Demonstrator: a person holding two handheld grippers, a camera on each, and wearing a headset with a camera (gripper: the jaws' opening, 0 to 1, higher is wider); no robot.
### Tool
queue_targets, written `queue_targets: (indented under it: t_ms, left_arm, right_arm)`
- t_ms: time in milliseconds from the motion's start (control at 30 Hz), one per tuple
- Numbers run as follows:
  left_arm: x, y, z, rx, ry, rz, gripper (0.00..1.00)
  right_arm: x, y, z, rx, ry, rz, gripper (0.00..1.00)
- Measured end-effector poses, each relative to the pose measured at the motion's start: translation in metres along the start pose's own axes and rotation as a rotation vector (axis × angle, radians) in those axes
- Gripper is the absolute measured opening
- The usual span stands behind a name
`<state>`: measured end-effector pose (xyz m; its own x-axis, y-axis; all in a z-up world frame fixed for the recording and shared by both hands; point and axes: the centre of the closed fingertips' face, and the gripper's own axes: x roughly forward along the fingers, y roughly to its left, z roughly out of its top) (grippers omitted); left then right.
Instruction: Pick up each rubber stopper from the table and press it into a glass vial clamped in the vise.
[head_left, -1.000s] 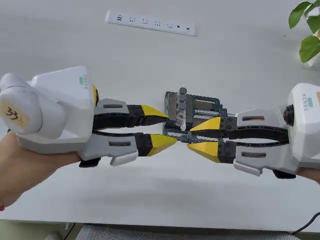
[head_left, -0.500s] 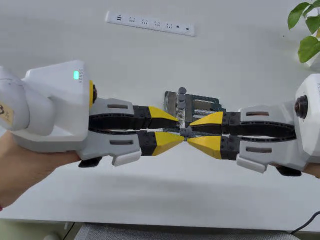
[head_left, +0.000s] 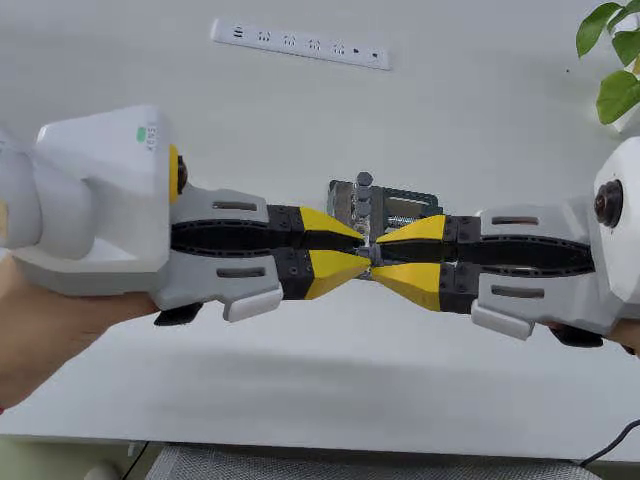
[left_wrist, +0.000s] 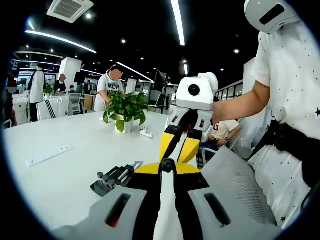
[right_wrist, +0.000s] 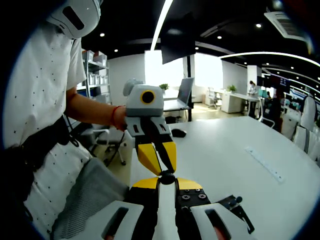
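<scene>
A small dark grey rubber stopper (head_left: 372, 255) is pinched where the yellow tips of both grippers meet, in front of the vise. My left gripper (head_left: 352, 252) comes in from the left and my right gripper (head_left: 392, 254) from the right, both shut on it. The stopper (left_wrist: 167, 165) sits at my left jaws' tip in the left gripper view, and the same stopper (right_wrist: 167, 178) at my right jaws' tip in the right gripper view. The small metal vise (head_left: 405, 205) stands just behind, holding upright glass vials (head_left: 365, 200) with grey stoppers on top.
A white power strip (head_left: 300, 45) lies at the far side of the white table (head_left: 480, 120). A potted plant (head_left: 610, 60) stands at the far right corner. A grey mesh chair seat (head_left: 300, 466) lies below the table's near edge. People stand in the room behind.
Both grippers were open and apart a second ago. They have come together tip to tip and shut, with the stopper now pinched between them, slightly higher in the picture.
</scene>
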<state>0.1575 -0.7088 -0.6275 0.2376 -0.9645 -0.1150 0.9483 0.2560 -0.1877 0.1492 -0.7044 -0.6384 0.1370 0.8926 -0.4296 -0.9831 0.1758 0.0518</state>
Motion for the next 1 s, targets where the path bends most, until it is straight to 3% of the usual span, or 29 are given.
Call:
queue_targets:
  t_ms: [567,1000]
  left_arm:
    - [0.0003,-0.0014,-0.0047,0.004,0.015,-0.007,0.06]
    - [-0.0012,-0.0019,-0.0027,-0.013,0.002,-0.011,0.05]
  right_arm:
    - [-0.0019,0.0015,0.0013,0.014,-0.015,-0.001,0.07]
    - [-0.0013,0.0030,0.0024,0.017,-0.015,0.000,0.07]
